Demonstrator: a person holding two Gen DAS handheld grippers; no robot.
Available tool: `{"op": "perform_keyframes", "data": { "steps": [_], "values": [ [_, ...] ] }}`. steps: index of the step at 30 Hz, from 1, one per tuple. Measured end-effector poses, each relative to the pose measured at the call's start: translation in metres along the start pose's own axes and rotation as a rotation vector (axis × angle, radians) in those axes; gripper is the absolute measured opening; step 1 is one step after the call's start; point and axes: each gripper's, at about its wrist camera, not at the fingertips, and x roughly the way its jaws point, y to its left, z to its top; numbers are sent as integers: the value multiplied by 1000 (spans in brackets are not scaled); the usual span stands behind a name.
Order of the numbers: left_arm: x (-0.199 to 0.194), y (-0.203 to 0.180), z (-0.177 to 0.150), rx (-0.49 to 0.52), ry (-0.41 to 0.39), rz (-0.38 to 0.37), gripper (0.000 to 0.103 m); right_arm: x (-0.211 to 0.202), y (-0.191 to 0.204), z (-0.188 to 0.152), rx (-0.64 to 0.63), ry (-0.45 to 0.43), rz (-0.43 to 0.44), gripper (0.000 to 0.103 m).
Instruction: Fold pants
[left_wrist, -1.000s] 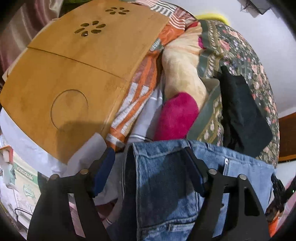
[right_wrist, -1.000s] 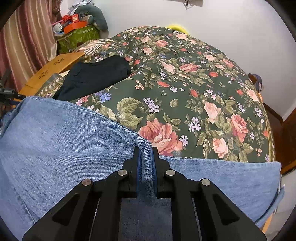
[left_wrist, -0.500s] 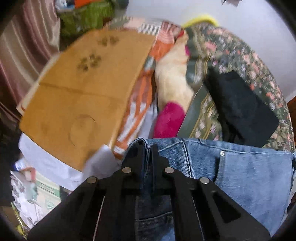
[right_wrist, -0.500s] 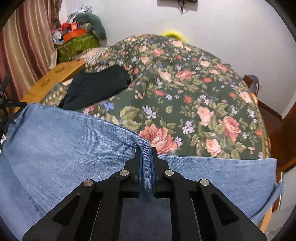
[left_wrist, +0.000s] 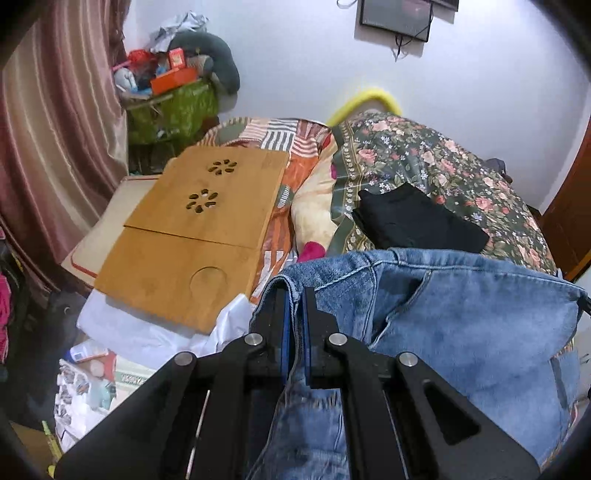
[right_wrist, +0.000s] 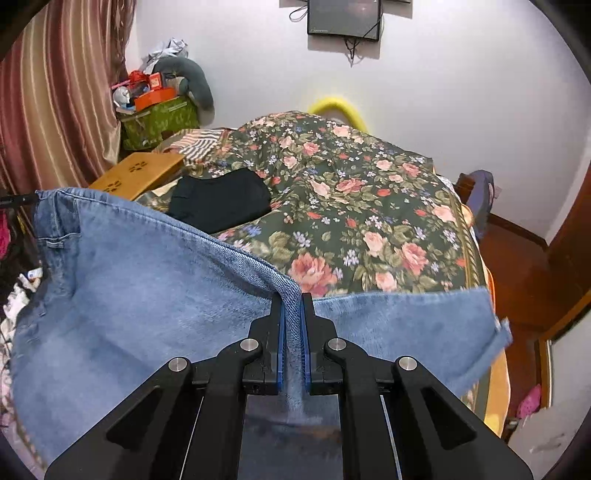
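Note:
The blue jeans (left_wrist: 461, 325) hang lifted between both grippers above the near edge of the floral bed. My left gripper (left_wrist: 294, 295) is shut on the waistband end of the jeans. My right gripper (right_wrist: 291, 301) is shut on a fold of the jeans (right_wrist: 147, 288), near the hem end. The denim sags between the two grips and its lower part is hidden behind the gripper bodies.
The bed has a dark floral cover (right_wrist: 369, 206). A folded black garment (right_wrist: 221, 199) lies on it at the left. A wooden lap desk (left_wrist: 192, 236) sits left of the bed beside striped bedding. A green box of clutter (right_wrist: 159, 118) and a curtain stand at the far left.
My left gripper was open over the waistband and has shut on it. Both grippers have risen, lifting the jeans off the bed; more of the room shows.

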Motion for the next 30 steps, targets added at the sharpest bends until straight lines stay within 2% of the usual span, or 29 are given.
{"op": "perform_keyframes", "data": {
  "steps": [4,8,15,22,30],
  "values": [
    [-33,0,-26,9,-29,16,5,-30,8,-21,29,-18,13,6],
    [-61,-3,-57,62,-52,48,5,-51,14,-39,62,-33,31,6],
    [-81,4,-111,60,-42,82,5,-72,27,-80,98,-26,40,6],
    [-88,23,-165,11,11,92,5,-77,38,-123,127,20,39,6],
    [-64,30,-217,-28,125,92,5,-75,47,-154,122,76,29,6]
  ]
}}
